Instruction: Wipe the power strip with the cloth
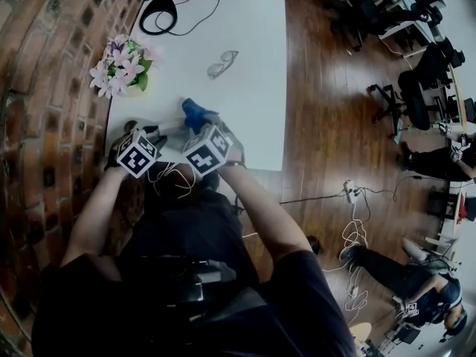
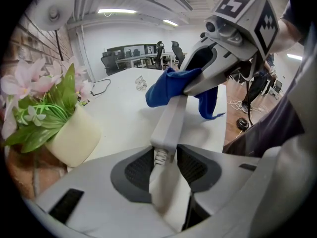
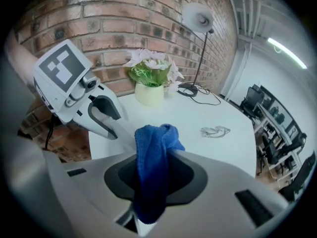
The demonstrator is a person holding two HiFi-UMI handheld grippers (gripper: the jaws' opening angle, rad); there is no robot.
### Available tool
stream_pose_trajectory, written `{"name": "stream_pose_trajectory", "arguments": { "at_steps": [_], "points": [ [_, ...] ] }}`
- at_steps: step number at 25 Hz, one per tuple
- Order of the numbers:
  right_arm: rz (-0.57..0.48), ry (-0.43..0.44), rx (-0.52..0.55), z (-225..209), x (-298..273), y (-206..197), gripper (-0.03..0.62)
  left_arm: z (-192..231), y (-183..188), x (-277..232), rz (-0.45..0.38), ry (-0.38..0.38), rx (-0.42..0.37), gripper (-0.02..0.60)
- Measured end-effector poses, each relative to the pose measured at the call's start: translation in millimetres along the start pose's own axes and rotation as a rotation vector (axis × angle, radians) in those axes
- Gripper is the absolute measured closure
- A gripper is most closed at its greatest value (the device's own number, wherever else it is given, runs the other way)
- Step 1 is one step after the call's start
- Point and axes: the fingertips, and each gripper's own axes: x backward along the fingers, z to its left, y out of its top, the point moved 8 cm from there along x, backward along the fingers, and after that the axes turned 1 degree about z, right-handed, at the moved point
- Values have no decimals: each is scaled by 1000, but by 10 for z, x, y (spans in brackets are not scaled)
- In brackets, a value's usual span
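While the left gripper [image 2: 164, 165] clamps the power strip [image 2: 171, 120], the right gripper [image 3: 157, 180] pinches the blue cloth [image 3: 151, 150]. The cloth contacts the power strip's far end.

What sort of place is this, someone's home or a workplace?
Probably a workplace, an open office or lab: desks and office chairs across the room, strip lights overhead, a brick wall.

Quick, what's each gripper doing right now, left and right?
Left gripper: closed on the near end of the power strip.
Right gripper: closed on the blue cloth.
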Motion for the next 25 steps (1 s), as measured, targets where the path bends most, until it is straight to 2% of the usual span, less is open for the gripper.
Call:
{"name": "stream_pose_trajectory", "arguments": {
  "at_steps": [2,13,20,25],
  "points": [
    [11,12,35,31,-16,17,505,-3,2,16,2,3,2,426],
    [37,30,42,78,-39,98,508,-15,-4,21,-9,4,14,426],
    [-12,105,94,445,-141,329,505,-18,8,18,4,2,7,426],
    [-40,180,88,625,-202,456,505,-12,-5,6,4,8,-16,423]
  ]
}}
